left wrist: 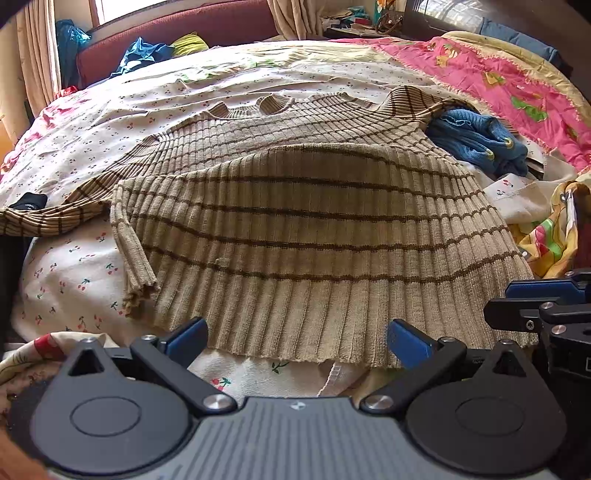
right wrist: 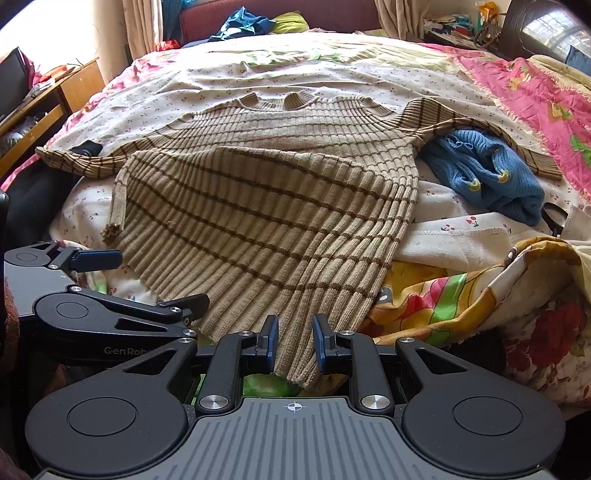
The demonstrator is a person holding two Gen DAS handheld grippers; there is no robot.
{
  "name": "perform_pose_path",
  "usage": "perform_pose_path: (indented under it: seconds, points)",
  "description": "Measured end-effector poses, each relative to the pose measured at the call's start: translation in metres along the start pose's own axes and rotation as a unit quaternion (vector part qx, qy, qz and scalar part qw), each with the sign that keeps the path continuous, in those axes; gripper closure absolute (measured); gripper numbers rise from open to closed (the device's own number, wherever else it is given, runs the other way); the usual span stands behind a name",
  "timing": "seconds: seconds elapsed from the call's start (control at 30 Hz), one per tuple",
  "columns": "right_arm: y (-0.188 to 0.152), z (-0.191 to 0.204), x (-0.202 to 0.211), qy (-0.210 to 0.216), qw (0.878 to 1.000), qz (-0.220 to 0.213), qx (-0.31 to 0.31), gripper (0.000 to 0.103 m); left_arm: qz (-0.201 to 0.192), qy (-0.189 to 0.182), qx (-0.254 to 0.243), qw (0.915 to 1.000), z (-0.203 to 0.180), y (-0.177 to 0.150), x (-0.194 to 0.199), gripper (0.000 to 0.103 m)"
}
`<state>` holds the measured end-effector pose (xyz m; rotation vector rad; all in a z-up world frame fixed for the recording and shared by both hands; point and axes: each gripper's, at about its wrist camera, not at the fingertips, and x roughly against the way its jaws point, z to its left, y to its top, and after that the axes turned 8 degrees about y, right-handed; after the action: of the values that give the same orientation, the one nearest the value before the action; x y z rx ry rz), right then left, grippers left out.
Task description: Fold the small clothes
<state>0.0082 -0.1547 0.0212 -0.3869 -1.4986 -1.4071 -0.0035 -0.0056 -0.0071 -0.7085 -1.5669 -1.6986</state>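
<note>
My left claw (left wrist: pixel 295 341) spread over the striped sweater (left wrist: pixel 295 221) hem at the bed's near edge, right claw (right wrist: pixel 294 343) half-spread astride it, I should pinch both corners evenly.

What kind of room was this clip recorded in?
Most likely a home bedroom. A striped sweater lies spread on a bed with a cherry-print sheet, a pink quilt lies beside it, and curtains hang by a bright window behind.
</note>
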Motion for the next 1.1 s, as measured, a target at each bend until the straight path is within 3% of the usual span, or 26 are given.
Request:
perform_pose_path:
  seconds: [1.1]
  points:
    - [0.0016, -0.0006, -0.0059, 0.004, 1.000, 0.016, 0.002, 0.082, 0.008, -0.005, -0.002, 1.0000, -0.0009, -0.0014, -0.0044, 0.000]
